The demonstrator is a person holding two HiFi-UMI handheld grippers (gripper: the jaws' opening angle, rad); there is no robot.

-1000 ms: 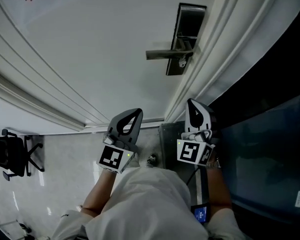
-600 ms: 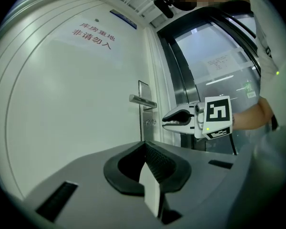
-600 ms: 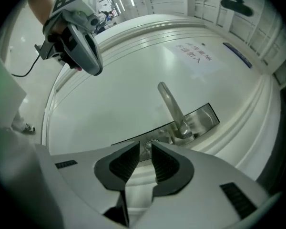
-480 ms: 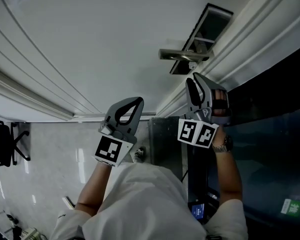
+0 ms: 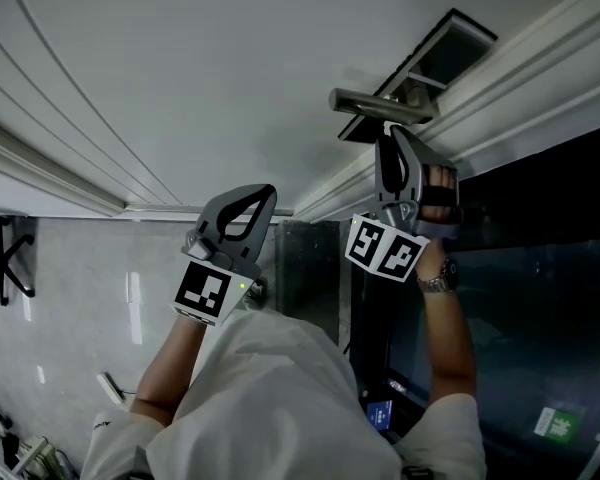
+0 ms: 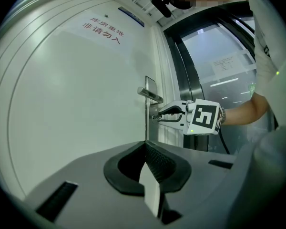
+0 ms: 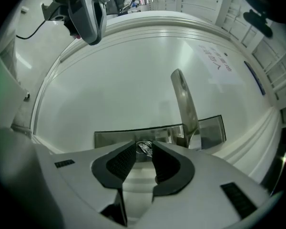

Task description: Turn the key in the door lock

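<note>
The steel lock plate [image 5: 450,48] sits at the white door's [image 5: 180,68] right edge, with its lever handle [image 5: 370,103] across it. My right gripper [image 5: 388,138] points at the plate just under the handle. In the right gripper view its jaws [image 7: 144,146] have just been opening and stand apart, the small silvery key [image 7: 144,149] in the gap at their tips, below the handle [image 7: 183,104]; the pads do not press on it. My left gripper [image 5: 263,193] hangs shut and empty to the left, away from the lock. From the left gripper view [image 6: 145,144], the right gripper [image 6: 156,116] reaches the plate.
A raised moulding [image 5: 40,138] runs along the door panel. Right of the door is a dark glass panel [image 5: 540,268]. A light tiled floor [image 5: 70,308] lies below. A red-lettered sign [image 6: 101,32] is on the door above the lock.
My right gripper has risen from low by the door's edge to the lock under the handle, rolled, and its jaws have parted. The left gripper has drifted slightly left.
</note>
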